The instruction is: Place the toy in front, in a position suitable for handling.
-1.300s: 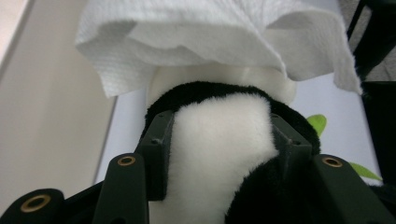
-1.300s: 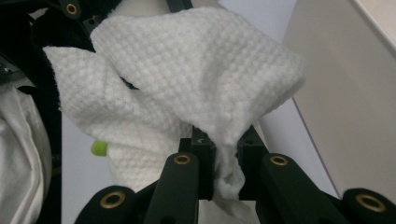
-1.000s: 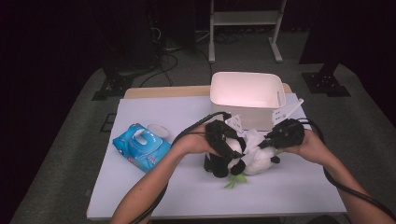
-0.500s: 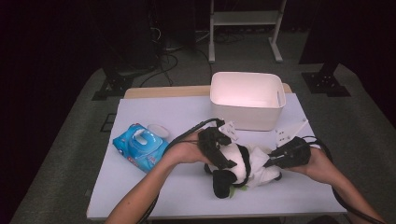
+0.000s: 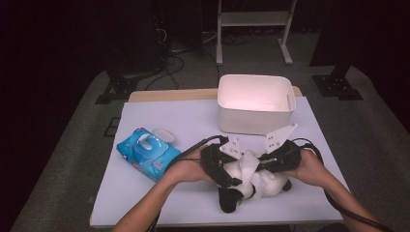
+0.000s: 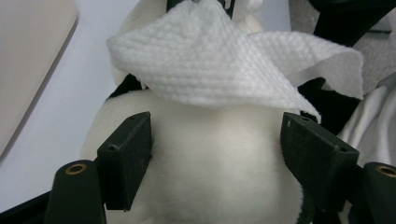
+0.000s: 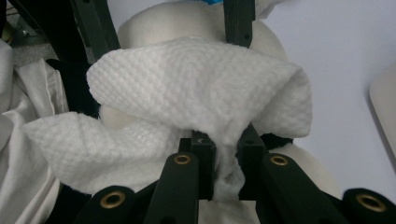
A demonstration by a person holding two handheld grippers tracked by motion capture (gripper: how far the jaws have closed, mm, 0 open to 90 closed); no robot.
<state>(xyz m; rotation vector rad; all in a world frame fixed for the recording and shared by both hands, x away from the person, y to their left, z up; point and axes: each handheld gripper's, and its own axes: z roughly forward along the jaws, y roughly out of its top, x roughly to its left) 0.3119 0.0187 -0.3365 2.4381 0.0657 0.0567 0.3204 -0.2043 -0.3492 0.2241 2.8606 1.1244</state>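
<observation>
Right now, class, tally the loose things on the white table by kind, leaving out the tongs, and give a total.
White rectangular plastic bin: 1
Blue soft pack of wet wipes: 1
White-and-black plush toy: 1
White textured wipe sheet: 1
Total: 4

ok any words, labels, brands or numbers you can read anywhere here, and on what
None can be read.
Wipes pack: print on the blue wrapper is too small and blurred to read.
Bin: plain, no marking seen.
Wipe and plush toy: no text.
</observation>
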